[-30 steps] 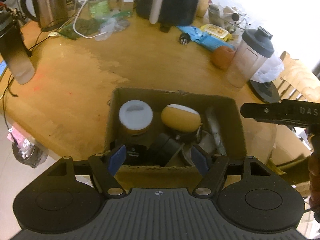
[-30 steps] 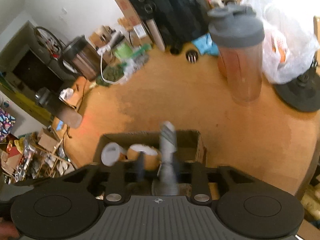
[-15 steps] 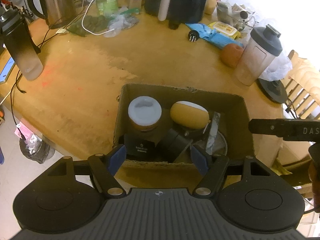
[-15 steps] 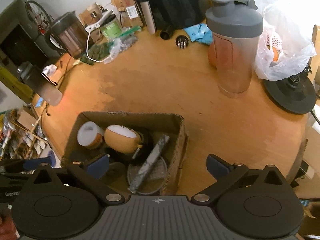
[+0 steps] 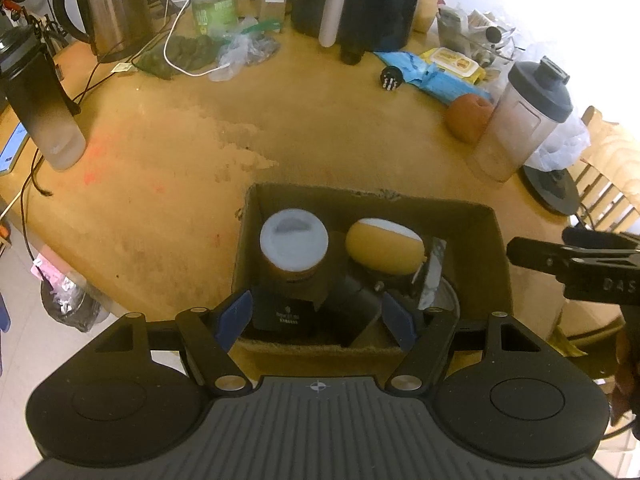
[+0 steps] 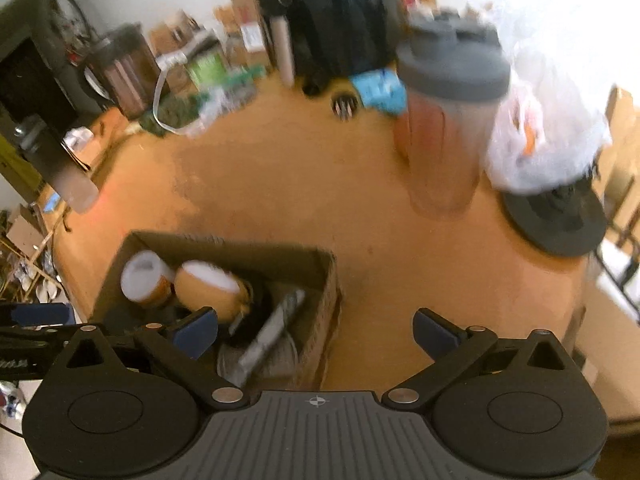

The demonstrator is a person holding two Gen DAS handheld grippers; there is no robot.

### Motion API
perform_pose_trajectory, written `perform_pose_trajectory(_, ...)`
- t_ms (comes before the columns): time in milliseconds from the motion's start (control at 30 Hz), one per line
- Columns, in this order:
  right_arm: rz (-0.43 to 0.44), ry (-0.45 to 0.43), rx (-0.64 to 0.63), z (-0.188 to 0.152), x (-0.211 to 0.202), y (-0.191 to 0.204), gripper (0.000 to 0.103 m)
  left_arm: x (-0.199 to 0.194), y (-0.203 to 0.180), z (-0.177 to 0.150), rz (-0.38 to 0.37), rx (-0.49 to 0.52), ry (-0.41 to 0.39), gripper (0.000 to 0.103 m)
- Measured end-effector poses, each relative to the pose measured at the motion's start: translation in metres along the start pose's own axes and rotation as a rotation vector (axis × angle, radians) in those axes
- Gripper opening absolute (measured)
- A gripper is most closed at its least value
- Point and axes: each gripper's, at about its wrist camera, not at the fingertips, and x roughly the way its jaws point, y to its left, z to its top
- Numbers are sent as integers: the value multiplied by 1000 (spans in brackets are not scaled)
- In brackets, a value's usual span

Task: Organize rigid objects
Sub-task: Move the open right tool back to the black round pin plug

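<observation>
Since a second ago the right claw [image 6: 314, 334] has let go of the flat grey bar-shaped piece [image 6: 272, 330] it was carrying and now hangs spread wide and empty, partly over the right wall of the open brown cardboard box [image 5: 486, 240] and partly over bare wood; its view is smeared with motion. That bar now lies slanted inside the box, leaning over a round silvery dish [image 5: 448, 300] at the right end. Beside it in the box sit a brown jar with a white lid [image 5: 294, 246], a rounded orange-yellow object with a white top [image 5: 384, 250] and a couple of dark blocky items [image 5: 288, 312] near the front wall. Above the near wall hovers the left claw [image 5: 316, 320], its blue pads spread and holding nothing. As a judgement, most of the sorting looks done: several hard items are already gathered in the box. What may be left stands on the round wooden surface [image 5: 200, 148]: a small black ribbed knob-like thing [image 5: 390, 78] near the far side, and perhaps the clear shaker bottle with a grey lid [image 5: 524, 120], though whether those belong in the box cannot be told.
</observation>
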Motion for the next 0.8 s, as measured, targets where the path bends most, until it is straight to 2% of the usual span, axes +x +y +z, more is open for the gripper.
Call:
perform_pose_trajectory(167, 15, -71, -52, 7, -4, 7, 103, 5, 2, 10, -6, 10, 0, 71)
perform_pose_trajectory(367, 68, -49, -39, 19, 3, 11, 103, 11, 6, 24, -17, 32, -2, 71)
perform_pose_trajectory(667, -15, 4, -131, 35, 22, 28, 103, 26, 19, 47, -32, 61, 2, 71)
perform_pose_trajectory(800, -13, 10, -114, 43, 29, 31, 103, 33, 24, 59, -40, 75, 3, 71)
